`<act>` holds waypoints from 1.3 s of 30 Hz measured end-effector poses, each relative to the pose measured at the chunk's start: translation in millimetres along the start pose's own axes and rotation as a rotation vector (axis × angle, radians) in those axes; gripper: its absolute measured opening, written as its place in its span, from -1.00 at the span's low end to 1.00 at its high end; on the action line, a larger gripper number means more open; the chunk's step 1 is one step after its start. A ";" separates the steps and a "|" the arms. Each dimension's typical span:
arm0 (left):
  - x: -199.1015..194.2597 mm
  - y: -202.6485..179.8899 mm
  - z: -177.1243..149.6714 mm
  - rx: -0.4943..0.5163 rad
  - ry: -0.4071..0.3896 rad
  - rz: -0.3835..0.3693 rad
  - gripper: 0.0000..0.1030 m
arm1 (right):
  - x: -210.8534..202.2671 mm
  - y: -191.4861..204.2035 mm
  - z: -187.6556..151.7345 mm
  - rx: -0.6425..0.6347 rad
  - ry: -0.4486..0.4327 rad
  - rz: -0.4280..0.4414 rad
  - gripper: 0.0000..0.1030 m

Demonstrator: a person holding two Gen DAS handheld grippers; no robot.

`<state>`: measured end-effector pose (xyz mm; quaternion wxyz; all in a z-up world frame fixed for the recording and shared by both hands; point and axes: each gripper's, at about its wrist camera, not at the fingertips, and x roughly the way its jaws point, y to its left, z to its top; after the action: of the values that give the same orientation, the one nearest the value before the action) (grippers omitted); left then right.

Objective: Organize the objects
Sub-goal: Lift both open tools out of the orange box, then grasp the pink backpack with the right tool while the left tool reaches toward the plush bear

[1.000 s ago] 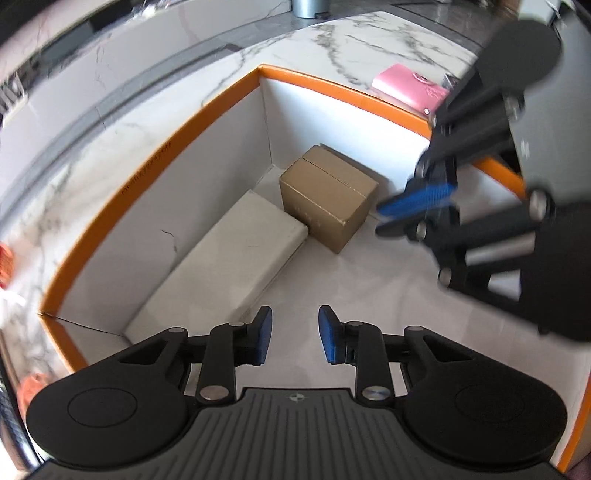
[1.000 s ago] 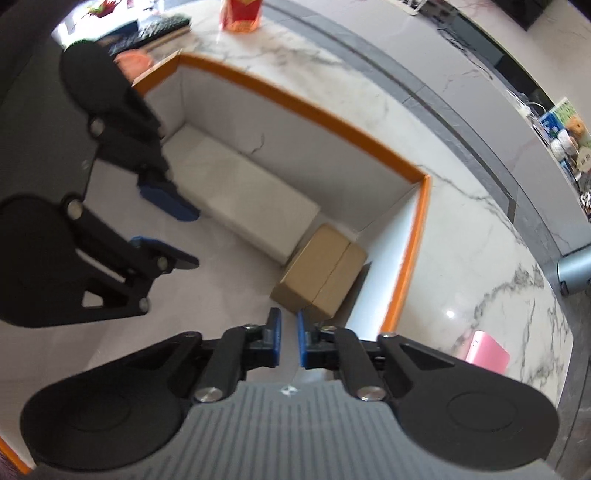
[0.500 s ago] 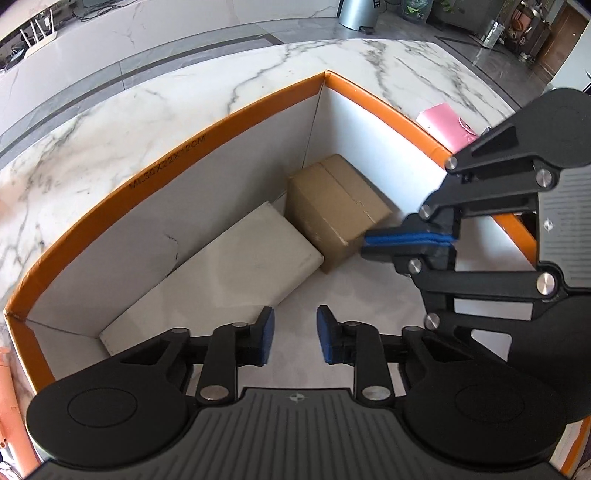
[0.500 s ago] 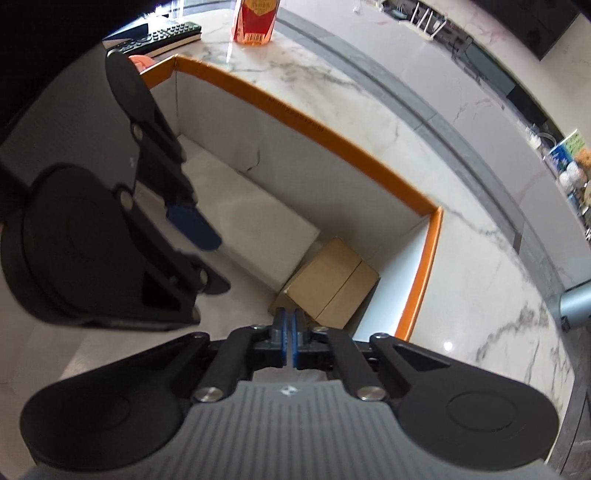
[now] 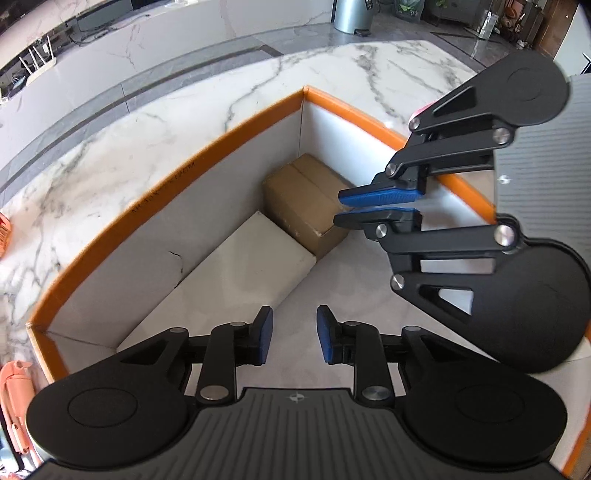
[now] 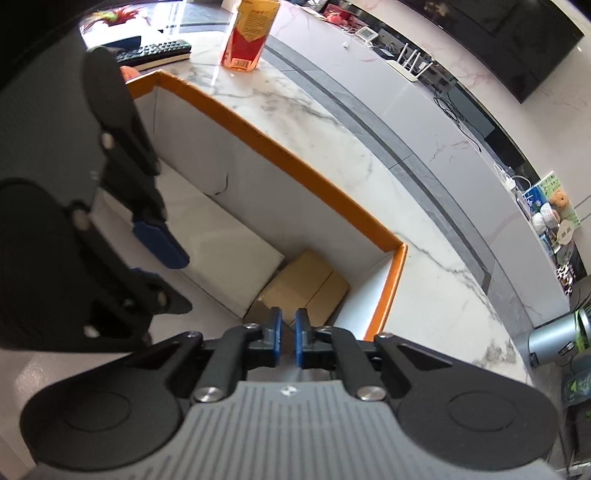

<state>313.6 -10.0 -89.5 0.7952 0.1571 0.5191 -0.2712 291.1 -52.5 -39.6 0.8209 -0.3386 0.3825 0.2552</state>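
Inside the orange-rimmed box on the marble worktop, a brown carton is seen in the far corner, with a flat white box laid along the long wall and touching it. Both are already stowed; no item is held.

The left tool is held above the box floor with its blue pads apart and nothing between them. The right tool is seen beside the carton with its pads nearly together, a narrow gap being visible in its own view; nothing is gripped.

Collision between the two tools is judged the main risk, since both are crowded into the same end of the box. The carton could also be nudged out of its corner by the right tool, or the box wall caught on the way out, which would shift the whole box.

Outside the box, an orange bottle and a remote control are seen near one corner, a pink item partly hidden behind the right tool, and a coral-coloured object at the left edge. The box walls would have to be cleared before any of these is reached.
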 end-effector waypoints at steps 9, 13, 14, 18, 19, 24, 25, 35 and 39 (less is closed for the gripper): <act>-90.8 -14.5 -42.5 -0.068 -0.174 0.136 -0.11 | -73.1 -17.0 -29.0 0.233 -0.093 0.042 -0.62; -118.2 -22.7 -71.7 -0.170 -0.211 0.221 0.06 | -102.6 -22.0 -66.2 0.387 -0.091 0.046 -0.45; -120.1 -21.3 -76.4 -0.204 -0.210 0.239 0.06 | -108.0 -22.5 -77.0 0.431 -0.088 0.055 -0.45; -124.5 -17.3 -91.8 -0.329 -0.165 0.278 0.07 | -121.2 -19.9 -117.7 0.618 -0.058 0.101 -0.45; -125.5 -16.1 -99.6 -0.350 -0.166 0.251 0.07 | -121.7 -18.3 -125.6 0.660 -0.051 0.117 -0.46; -127.2 -27.5 -119.3 -0.414 -0.176 0.189 -0.18 | -123.1 -3.0 -150.9 0.838 -0.073 0.187 -0.61; -126.9 -30.4 -120.4 -0.412 -0.180 0.195 -0.25 | -127.7 -0.1 -154.4 0.850 -0.078 0.173 -0.65; -123.4 -29.7 -129.4 -0.395 -0.182 0.304 -0.57 | -151.6 28.1 -172.1 0.915 -0.101 0.186 -0.80; -124.6 -28.6 -127.8 -0.397 -0.172 0.306 -0.56 | -157.4 35.8 -176.9 0.894 -0.121 0.190 -0.77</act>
<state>162.8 68.3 -27.8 0.8833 0.0508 0.4630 -0.0530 95.4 -187.6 -11.0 0.8802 0.1009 0.4356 0.1588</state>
